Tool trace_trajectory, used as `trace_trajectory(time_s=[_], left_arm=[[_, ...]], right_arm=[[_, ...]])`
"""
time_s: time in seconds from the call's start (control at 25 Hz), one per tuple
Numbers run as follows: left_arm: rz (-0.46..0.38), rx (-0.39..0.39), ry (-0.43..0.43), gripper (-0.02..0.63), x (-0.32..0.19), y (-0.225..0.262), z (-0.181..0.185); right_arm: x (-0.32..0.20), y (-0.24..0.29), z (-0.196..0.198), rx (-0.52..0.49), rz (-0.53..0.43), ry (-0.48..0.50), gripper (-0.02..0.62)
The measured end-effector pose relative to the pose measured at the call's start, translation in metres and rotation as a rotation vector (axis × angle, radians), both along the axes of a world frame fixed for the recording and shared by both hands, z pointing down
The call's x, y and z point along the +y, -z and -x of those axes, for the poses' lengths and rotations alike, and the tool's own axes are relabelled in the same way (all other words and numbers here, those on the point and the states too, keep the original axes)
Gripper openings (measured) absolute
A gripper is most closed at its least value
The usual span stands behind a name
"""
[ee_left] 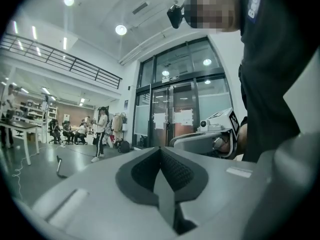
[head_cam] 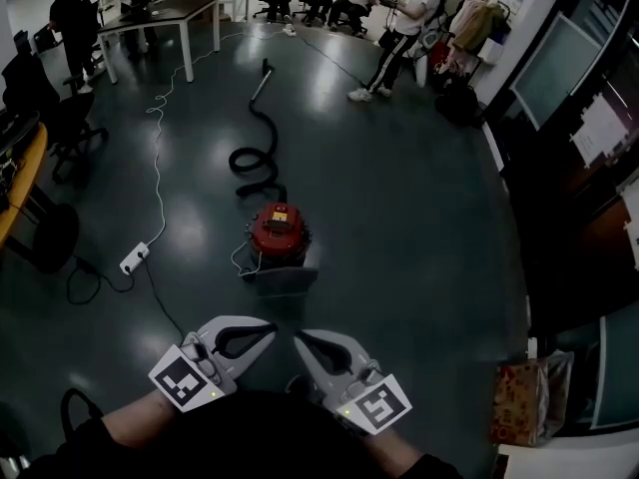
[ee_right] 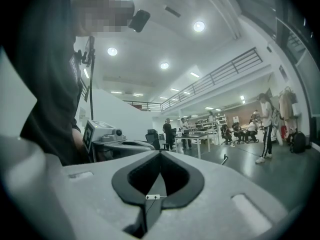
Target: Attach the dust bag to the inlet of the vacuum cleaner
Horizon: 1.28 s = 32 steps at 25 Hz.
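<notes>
The red vacuum cleaner (head_cam: 278,230) stands on the dark floor in the middle of the head view. Its black hose (head_cam: 255,160) curls away to a wand tip (head_cam: 266,68). A grey flat part (head_cam: 281,278) lies against its near side; I cannot tell what it is. I make out no dust bag for certain. My left gripper (head_cam: 268,329) and right gripper (head_cam: 302,339) hang low in the head view, well short of the vacuum, tips turned toward each other. Both are shut with nothing between the jaws. The left gripper (ee_left: 161,150) looks across at the right gripper (ee_left: 210,136), and the right gripper (ee_right: 160,154) looks at the left gripper (ee_right: 111,139).
A white power strip (head_cam: 134,258) with its cable lies left of the vacuum. A desk (head_cam: 160,13) and several people are at the back. A paper bag (head_cam: 529,397) stands at the lower right by a wall. Office chairs (head_cam: 60,118) are at the left.
</notes>
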<state>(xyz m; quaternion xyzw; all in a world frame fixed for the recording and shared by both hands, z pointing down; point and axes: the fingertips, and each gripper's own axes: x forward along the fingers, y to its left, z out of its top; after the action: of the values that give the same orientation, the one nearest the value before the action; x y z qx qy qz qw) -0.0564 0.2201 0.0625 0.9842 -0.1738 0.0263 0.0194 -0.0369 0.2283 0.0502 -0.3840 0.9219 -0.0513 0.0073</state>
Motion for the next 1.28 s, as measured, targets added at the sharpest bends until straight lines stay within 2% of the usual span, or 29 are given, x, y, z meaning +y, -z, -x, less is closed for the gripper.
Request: trace_trajectory(time_s=[0.24, 1.28], left_arm=[[0.016, 0.037, 0.015, 0.002, -0.007, 0.004, 0.013], [0.004, -0.002, 0.042, 0.002, 0.009, 0.004, 0.023]], right_arm=[[-0.005, -0.003, 0.006, 0.008, 0.007, -0.026, 0.003], [0.005, -0.015, 0.012, 0.031, 0.028, 0.007, 0.003]])
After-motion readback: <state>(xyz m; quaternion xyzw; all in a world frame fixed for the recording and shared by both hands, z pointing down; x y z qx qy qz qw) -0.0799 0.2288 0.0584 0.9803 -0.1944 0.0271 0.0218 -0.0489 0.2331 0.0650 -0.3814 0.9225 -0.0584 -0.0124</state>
